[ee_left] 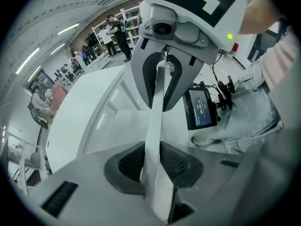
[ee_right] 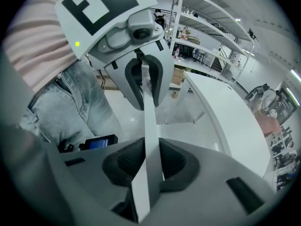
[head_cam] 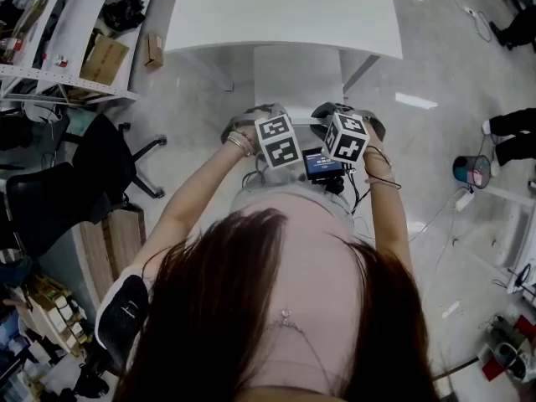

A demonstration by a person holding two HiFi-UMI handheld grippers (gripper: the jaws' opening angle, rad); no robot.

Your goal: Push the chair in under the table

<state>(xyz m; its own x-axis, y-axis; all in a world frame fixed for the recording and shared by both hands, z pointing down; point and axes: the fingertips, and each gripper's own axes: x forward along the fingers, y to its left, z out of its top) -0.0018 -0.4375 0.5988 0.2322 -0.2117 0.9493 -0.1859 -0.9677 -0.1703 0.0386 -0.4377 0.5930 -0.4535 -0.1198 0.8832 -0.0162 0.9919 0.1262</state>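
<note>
Both tongs grip the thin top edge of the white chair's (head_cam: pixel 297 72) backrest (ee_left: pixel 157 102), side by side. The left gripper (ee_left: pixel 153 161) is clamped on it, and so is the right gripper (ee_right: pixel 146 161). The chair stands just before the person, its seat reaching the near edge of the white table (head_cam: pixel 285 11).

No legible text or labels

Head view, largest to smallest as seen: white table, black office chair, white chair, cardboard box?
1. white table
2. black office chair
3. white chair, partly hidden
4. cardboard box
</note>
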